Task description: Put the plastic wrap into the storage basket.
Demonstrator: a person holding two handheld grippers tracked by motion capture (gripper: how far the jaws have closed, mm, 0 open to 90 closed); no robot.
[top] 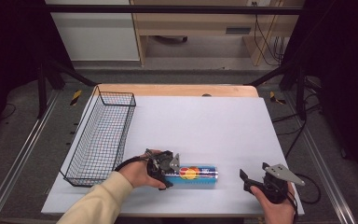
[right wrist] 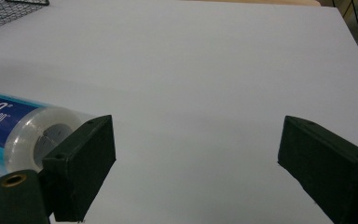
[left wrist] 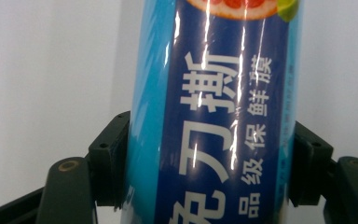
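Left gripper view: the left gripper (left wrist: 209, 172) clamps the glossy blue cylindrical cling-film roll (left wrist: 214, 116) between its pads, near one end. The right gripper (right wrist: 196, 158) stands agape, empty, beside the roll's far end. The off-centre grip on slick wrapping risks slippage or sagging once lifted.

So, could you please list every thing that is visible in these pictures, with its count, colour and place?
roll of cling film: one, blue wrapper with white writing and fruit picture, lying on its side at the near middle of the table
wire basket: one, black, on the left side of the table
table: one, white top with a wooden far edge
left gripper: one, black, jaws closed on the left end of the roll
right gripper: one, black with a grey plate, jaws open, near right, apart from the roll
left hand: one, cream sleeve, holds the left gripper
right hand: one, holds the right gripper
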